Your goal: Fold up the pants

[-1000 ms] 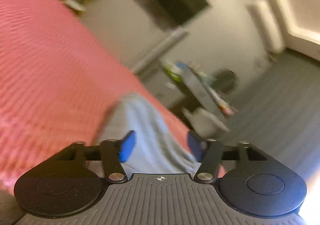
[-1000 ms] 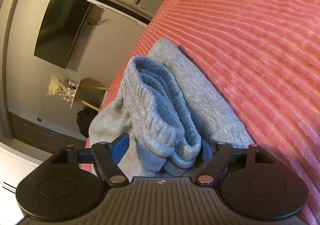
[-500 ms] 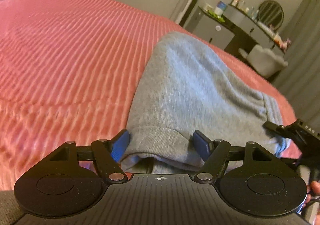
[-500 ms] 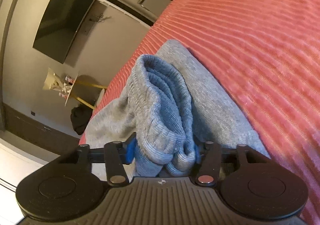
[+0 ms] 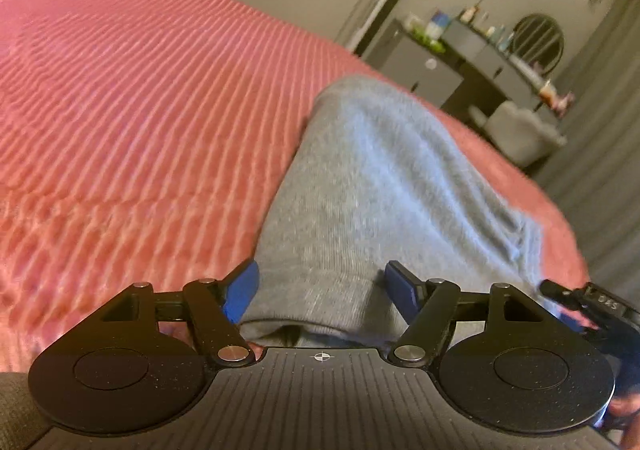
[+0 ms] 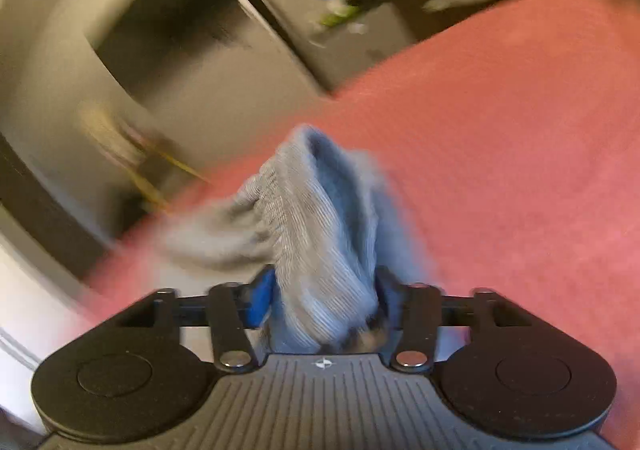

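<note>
- The grey pants [image 5: 384,186] lie on a pink ribbed bedspread [image 5: 140,110]; in the left wrist view they run from 6 o'clock up toward 12 o'clock, near the bed's edge at 3 o'clock.
- The left gripper [image 5: 320,290] stands fairly wide, its blue pads on either side of a folded hem of the pants; the cloth fills most of the gap, but whether the pads press on it I cannot tell.
- The right gripper [image 6: 320,302] has just been closing and now clamps a bunched, ribbed part of the pants [image 6: 320,234], which rises from the pads toward 12 o'clock.
- That view is blurred.
- A dark screen [image 6: 168,22] hangs on the wall at 10 o'clock.
- A dresser [image 5: 472,62] with bottles stands past the bed at 2 o'clock in the left view.
</note>
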A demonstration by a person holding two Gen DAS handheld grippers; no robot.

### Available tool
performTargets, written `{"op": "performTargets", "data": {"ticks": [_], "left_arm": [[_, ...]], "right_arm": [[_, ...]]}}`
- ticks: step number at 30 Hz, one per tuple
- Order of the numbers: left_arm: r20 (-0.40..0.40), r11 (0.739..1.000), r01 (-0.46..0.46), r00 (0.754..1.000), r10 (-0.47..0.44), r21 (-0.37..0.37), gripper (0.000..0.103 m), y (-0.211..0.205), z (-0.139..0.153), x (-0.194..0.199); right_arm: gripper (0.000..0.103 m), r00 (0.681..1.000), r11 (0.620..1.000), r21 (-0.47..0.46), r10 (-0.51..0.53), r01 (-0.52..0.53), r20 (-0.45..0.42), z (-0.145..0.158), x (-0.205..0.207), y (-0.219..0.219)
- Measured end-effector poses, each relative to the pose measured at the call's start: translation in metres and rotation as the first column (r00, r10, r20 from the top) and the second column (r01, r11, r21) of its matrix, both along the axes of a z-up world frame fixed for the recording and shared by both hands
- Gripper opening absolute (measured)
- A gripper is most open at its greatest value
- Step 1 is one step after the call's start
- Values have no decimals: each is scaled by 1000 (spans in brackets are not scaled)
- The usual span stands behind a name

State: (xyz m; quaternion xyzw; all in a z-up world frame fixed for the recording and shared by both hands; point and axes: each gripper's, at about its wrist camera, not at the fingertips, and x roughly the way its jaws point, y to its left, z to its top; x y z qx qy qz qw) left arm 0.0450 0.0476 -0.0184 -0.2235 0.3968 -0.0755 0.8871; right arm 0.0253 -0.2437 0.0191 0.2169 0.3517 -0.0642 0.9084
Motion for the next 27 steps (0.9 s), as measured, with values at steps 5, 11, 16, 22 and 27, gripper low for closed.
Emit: {"op": "performTargets", "data": {"ticks": [5,11,16,22,27], "left_arm": [[-7,1000,1,1000,-1,28,76,-5,1,1],[-23,997,3,1000,-1,71,78,-12,0,3],[-35,998,2,999,0,56,80,-7,-4,2],[-43,1000,-5,999,5,0,79,2,-5,2],[-43,999,-10,999,9,-32,78,7,-7,1]], "right_arm": [[66,985,999,-34,-12,19,175,27,-16,10],[41,933,935,-248,305,-254,191,29,-6,74],[35,921,893,-231,388,-387,-41,-12,2,90],[26,945,938,-114,325,-327,-34,3,-7,64],[17,970,971,-7,241,-241,16,8,-33,39]]}}
